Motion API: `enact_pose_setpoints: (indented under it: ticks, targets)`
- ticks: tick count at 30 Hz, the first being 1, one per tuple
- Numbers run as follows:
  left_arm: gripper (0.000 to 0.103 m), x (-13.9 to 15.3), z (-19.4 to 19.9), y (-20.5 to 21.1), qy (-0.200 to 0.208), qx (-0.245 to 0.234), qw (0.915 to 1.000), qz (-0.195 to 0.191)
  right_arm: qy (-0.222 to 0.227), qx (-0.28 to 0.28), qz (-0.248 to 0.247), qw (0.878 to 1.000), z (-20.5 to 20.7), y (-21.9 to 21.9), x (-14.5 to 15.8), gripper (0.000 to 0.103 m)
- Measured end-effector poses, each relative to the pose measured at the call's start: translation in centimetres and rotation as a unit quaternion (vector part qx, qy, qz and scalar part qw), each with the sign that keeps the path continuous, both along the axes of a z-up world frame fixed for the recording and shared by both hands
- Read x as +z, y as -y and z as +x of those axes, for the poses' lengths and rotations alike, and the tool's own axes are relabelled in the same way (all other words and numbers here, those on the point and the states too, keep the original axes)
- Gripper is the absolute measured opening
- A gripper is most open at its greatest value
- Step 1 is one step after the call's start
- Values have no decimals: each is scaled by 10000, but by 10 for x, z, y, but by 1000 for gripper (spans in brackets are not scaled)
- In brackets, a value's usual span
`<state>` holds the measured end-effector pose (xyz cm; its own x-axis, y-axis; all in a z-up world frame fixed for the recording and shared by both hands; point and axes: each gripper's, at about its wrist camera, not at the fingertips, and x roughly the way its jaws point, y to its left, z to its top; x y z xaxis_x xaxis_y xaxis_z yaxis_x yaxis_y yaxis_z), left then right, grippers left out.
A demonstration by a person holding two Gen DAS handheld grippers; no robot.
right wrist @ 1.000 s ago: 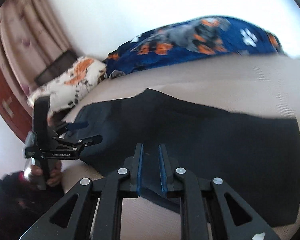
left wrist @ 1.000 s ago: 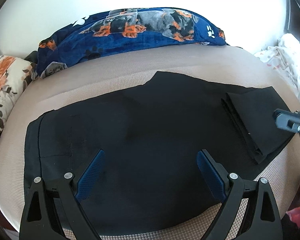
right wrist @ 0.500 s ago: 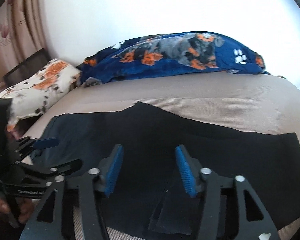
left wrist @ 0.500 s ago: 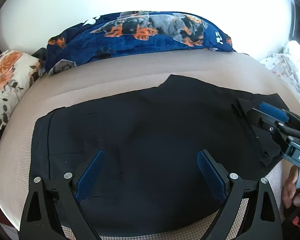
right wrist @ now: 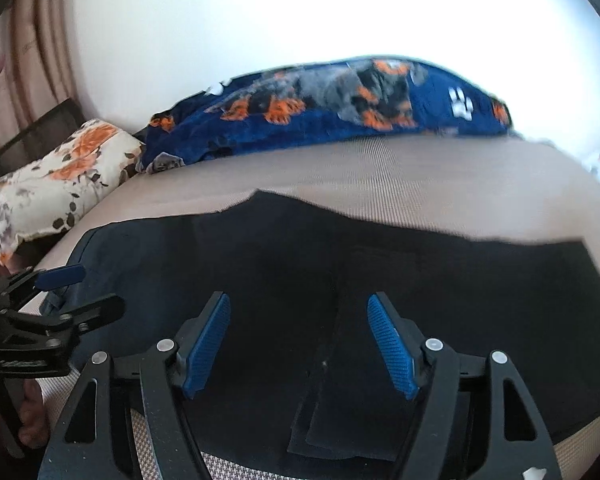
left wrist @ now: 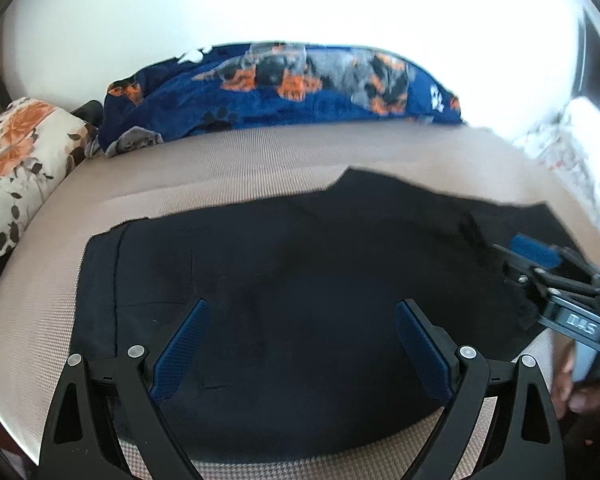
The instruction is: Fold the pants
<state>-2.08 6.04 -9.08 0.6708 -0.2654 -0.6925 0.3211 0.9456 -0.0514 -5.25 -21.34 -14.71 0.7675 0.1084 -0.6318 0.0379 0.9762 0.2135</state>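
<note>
The right gripper [right wrist: 298, 344] was pinched shut on the black pants [left wrist: 300, 280] a moment ago, and its jaws have just been opening, so now they stand wide apart with the folded-over leg end [right wrist: 348, 424] lying loose under them, held by nothing. The left gripper [left wrist: 298, 352] is wide open too and holds nothing, over the waist end. The pants lie flat along the front edge of the bed [left wrist: 260, 168], so I think one fold is done and the next can start.
</note>
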Motion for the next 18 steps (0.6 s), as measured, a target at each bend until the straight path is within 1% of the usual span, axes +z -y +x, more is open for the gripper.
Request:
enact_pose_setpoints:
  ticks: [3, 5, 7, 8, 9, 10, 11, 13, 15, 17, 18]
  targets:
    - [93, 19, -5, -27, 119, 48, 9991, -408, -40, -13, 175, 9998, 1, 5, -2, 69]
    - [93, 30, -6, -52, 89, 102, 9977, -665, -43, -12, 201, 9998, 1, 6, -2, 69]
    - [93, 34, -4, -84, -156, 206, 9953, -938, -35, 42, 186, 9998, 1, 6, -2, 69]
    - [92, 31, -2, -106, -369, 328, 9926, -1111, -31, 84, 183, 9998, 1, 5, -2, 69]
    - [91, 27, 0, -122, -554, 453, 9897, -1243, -25, 101, 187, 9998, 1, 5, -2, 69]
    - [87, 19, 2, -142, -809, 601, 9843, -1451, -13, 115, 203, 9997, 1, 6, -2, 69]
    - [81, 10, 4, -161, -1081, 710, 9765, -1725, -3, 128, 231, 9996, 0, 6, -1, 69]
    - [74, -13, 7, -196, -1746, 800, 9513, -2411, 1, 142, 287, 9995, 0, 7, -1, 69]
    - [74, -36, 6, -213, -2341, 730, 9258, -2878, -9, 162, 346, 9993, 0, 9, -2, 69]
    - [74, -47, 1, -216, -2567, 587, 9109, -3176, -12, 188, 379, 9991, 1, 9, -2, 69]
    - [74, -53, 0, -215, -2715, 440, 8983, -3426, -8, 191, 384, 9991, 0, 9, -1, 69]
